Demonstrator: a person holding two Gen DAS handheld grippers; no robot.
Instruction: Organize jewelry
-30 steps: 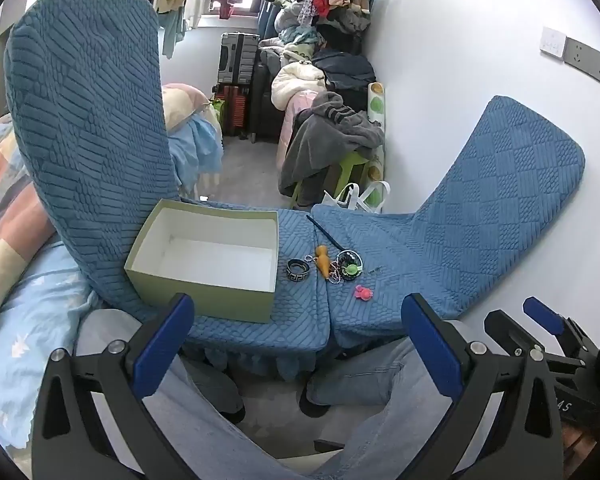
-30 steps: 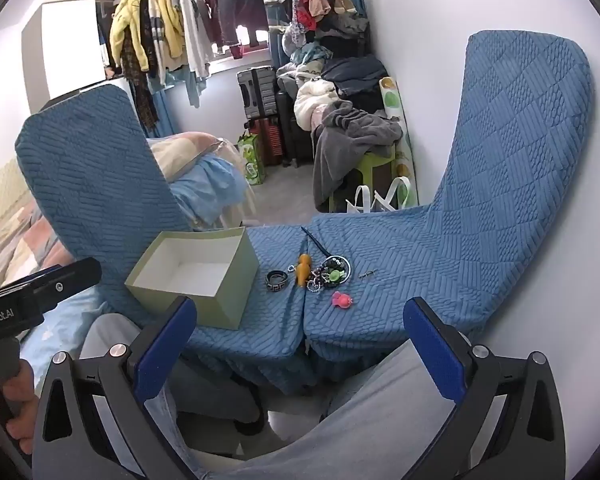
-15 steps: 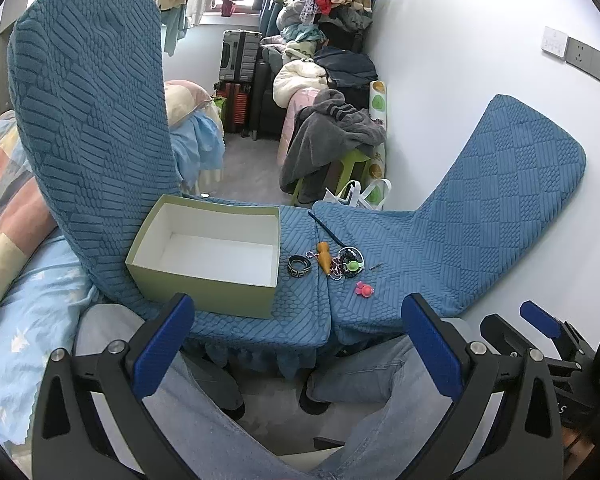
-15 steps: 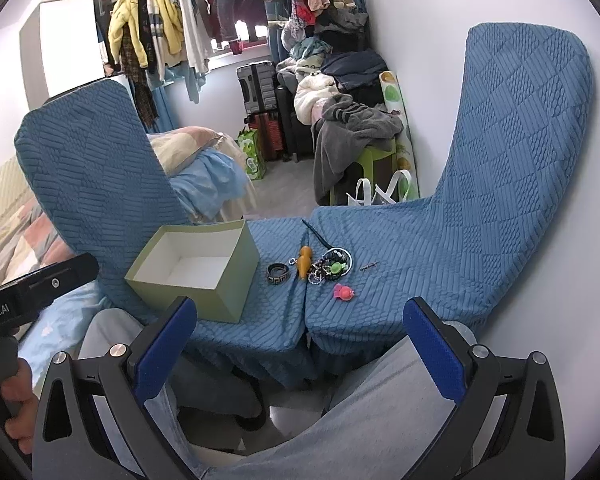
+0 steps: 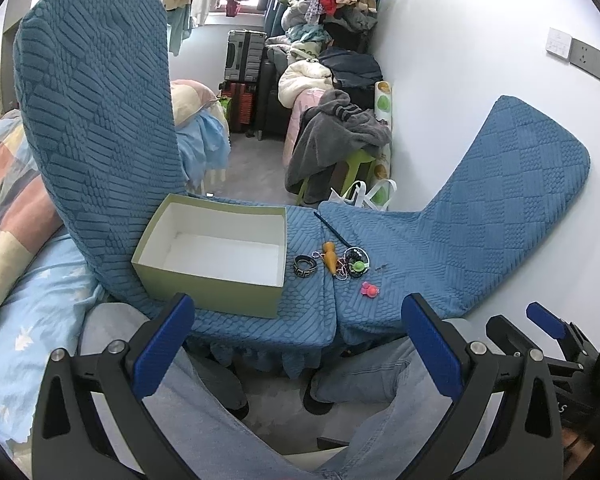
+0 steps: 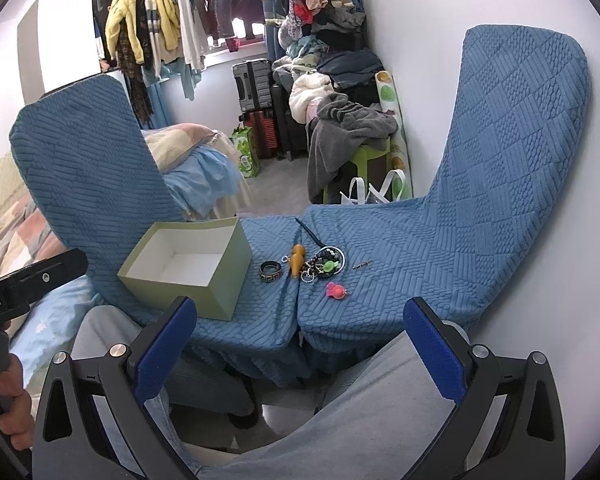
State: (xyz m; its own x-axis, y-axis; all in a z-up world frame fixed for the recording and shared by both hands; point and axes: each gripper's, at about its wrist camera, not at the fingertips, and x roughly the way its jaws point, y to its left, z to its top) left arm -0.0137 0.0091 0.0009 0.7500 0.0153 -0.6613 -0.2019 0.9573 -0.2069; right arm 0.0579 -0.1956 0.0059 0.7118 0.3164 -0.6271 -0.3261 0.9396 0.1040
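Both grippers, the left gripper [image 5: 296,328] and the right gripper [image 6: 298,332], hang with blue-padded jaws spread wide and nothing between them, well short of the jewelry. We see the pieces clustered on the blue quilted chair seat [image 6: 400,264]: a dark patterned band ring [image 6: 270,271], an orange gourd-shaped pendant [image 6: 296,262], a tangle of dark beads and silver ball chain [image 6: 324,265], a pink plastic charm [image 6: 336,292] and a small metal pin [image 6: 361,266]. Just left of them stands the open pale-green cardboard box [image 6: 220,280], its white interior bare. We judge three risks: the chain snagging neighbours when lifted, small pieces sinking into the seam between the two cushions, and the light box shifting if a gripper nudges its wall.
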